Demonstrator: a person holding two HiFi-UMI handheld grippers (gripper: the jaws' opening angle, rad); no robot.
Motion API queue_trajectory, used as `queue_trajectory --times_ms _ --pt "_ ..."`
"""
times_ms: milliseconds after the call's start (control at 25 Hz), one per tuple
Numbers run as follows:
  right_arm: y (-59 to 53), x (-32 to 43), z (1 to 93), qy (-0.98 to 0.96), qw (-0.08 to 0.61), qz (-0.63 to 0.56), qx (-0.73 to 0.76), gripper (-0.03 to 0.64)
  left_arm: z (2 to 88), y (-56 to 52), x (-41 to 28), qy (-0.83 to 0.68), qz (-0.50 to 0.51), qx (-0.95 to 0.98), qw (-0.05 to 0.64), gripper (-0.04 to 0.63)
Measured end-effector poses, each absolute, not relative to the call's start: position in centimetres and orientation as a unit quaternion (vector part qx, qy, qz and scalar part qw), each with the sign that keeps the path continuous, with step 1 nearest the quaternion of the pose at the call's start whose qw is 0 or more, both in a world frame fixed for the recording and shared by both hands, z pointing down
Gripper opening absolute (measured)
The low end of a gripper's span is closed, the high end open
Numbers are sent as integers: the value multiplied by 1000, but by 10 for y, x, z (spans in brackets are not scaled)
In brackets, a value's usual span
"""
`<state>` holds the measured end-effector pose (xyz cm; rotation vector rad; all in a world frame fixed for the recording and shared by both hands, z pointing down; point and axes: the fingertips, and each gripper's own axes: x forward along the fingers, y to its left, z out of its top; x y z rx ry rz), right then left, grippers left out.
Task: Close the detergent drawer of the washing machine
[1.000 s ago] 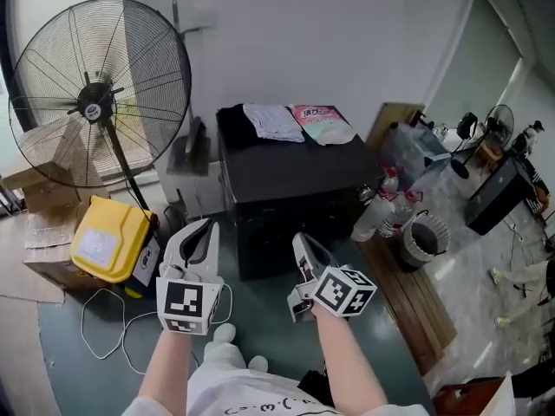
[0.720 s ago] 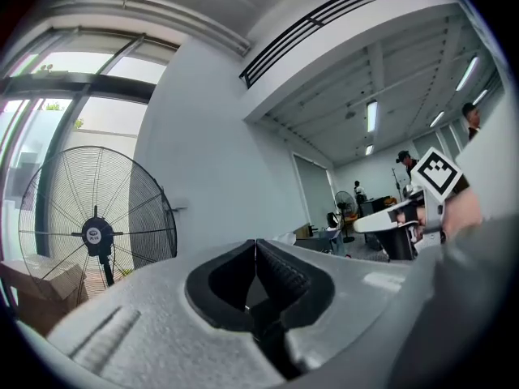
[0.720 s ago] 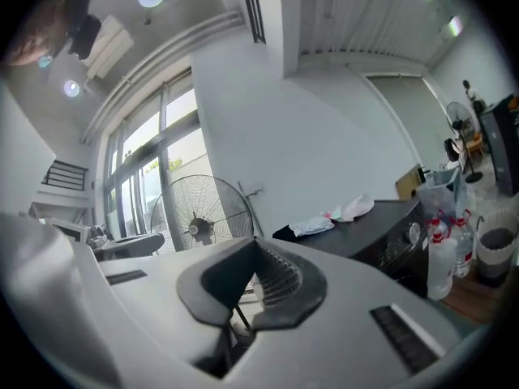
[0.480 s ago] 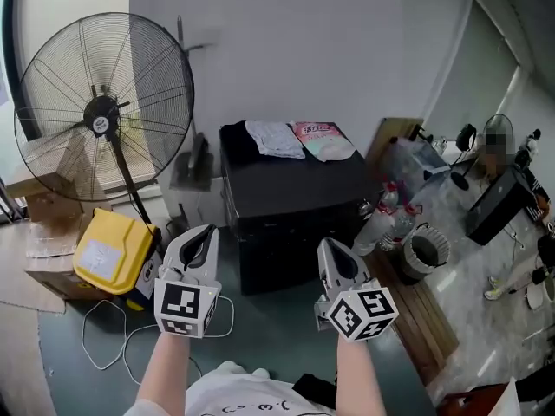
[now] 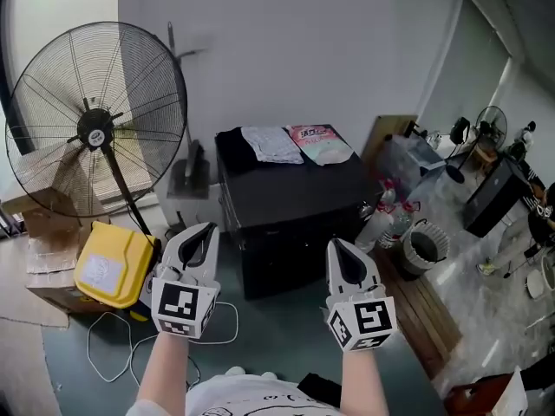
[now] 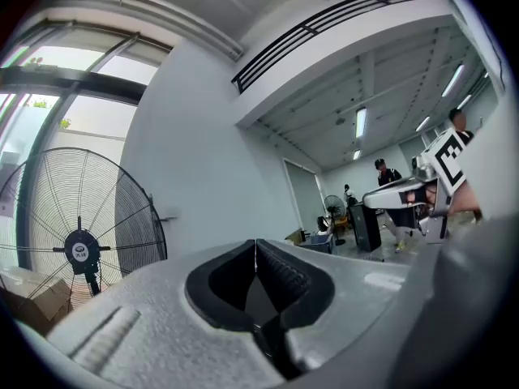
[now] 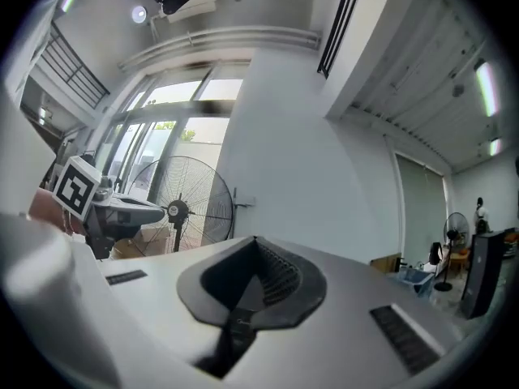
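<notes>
The washing machine (image 5: pixel 290 198) is a low black box against the white wall in the head view; I cannot make out its detergent drawer. A white cloth (image 5: pixel 270 143) and a pink bag (image 5: pixel 319 141) lie on its top. My left gripper (image 5: pixel 201 230) hangs in front of the machine's left corner, shut and empty. My right gripper (image 5: pixel 338 248) is in front of the machine's right half, also shut with nothing held. Both are short of the machine and point level. In the gripper views, the left gripper (image 6: pixel 256 245) and right gripper (image 7: pixel 256 243) show pads pressed together.
A big standing fan (image 5: pixel 95 128) is at the left, with a yellow case (image 5: pixel 108 269) and cardboard boxes below it. A white cable (image 5: pixel 113 354) loops on the floor. Bottles (image 5: pixel 381 215), a bin (image 5: pixel 422 245) and a wooden board (image 5: pixel 416 302) crowd the right.
Both grippers have risen in front of the machine. The right one also rolled, so its marker cube now faces the camera squarely, and it shifted slightly right.
</notes>
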<state>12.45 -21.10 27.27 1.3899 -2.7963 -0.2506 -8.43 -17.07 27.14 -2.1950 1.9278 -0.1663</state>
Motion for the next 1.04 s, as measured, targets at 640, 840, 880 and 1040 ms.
queue_trajectory --times_ms 640,840,880,1040 --pt "-211 125 259 -867 21 -121 483 0 264 -181 -84 630 -32 -767 117 18" --pt "-210 120 257 -866 21 -123 484 0 261 -182 -90 631 -25 -766 118 17" --pt "-210 119 257 -866 22 -124 484 0 261 -182 -91 631 -24 -766 118 18" --pt "-210 117 257 -865 24 -126 485 0 260 -183 -93 630 -23 -767 118 18"
